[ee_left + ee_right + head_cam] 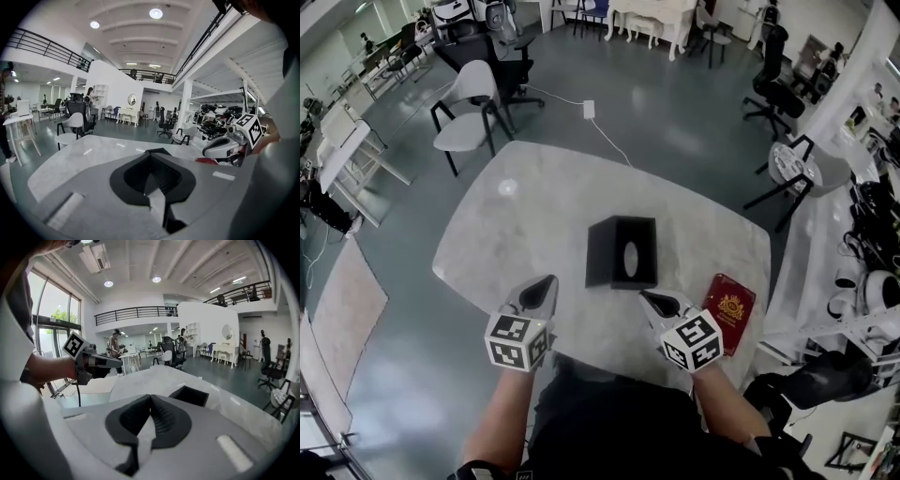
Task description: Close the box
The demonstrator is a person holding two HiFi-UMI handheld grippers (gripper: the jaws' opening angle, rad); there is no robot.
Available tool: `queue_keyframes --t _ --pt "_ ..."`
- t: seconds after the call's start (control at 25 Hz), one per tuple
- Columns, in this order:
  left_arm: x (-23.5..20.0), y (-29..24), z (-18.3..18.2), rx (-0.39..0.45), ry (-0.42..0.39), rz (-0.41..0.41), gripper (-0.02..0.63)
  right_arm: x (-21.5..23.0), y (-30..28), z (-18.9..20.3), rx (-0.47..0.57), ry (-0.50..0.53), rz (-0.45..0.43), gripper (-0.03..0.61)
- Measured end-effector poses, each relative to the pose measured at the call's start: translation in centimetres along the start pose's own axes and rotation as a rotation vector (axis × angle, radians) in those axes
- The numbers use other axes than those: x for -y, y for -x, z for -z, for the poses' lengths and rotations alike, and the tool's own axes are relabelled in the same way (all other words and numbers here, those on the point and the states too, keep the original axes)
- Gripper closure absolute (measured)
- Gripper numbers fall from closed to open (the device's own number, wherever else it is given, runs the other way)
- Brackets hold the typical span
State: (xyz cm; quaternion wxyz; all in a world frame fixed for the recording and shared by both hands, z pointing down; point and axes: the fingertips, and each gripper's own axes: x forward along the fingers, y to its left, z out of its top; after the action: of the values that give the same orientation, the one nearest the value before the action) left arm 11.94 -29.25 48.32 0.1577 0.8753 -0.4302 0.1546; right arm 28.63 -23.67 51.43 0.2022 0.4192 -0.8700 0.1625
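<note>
Now | box point(623, 232) | oval opening point(630, 255) faces up | long axis near-to-far

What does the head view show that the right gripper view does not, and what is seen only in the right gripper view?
Only the head view: the red booklet on the marble table, right of the black box. Only the right gripper view: the balcony railing and the tall windows. Both: the box, the table, the left gripper and the right gripper, whose jaws are shut on nothing.
</note>
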Motion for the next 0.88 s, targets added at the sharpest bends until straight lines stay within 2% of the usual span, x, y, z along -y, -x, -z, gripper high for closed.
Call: queue_keyframes --t 0.24,0.44,0.6,0.88 --pt "1.8 1.1 1.4 -0.015 0.034 -0.057 0.603 0.3 -0.3 0.9 -0.046 0.052 -0.087 0.577" --pt "-0.6 3.4 2.4 -0.015 0.05 -0.07 0.603 -1.7 -2.7 0.4 -0.116 0.131 -0.058 0.577" --pt "-3.6 4.8 2.7 0.014 0.063 -0.07 0.603 -4.7 -5.3 -0.2 -0.175 0.249 -0.051 0.577" --pt "-6.9 6.1 4.6 0.023 0.047 -0.02 0.603 -7.9 -9.4 -0.1 -0.272 0.432 -0.041 0.575"
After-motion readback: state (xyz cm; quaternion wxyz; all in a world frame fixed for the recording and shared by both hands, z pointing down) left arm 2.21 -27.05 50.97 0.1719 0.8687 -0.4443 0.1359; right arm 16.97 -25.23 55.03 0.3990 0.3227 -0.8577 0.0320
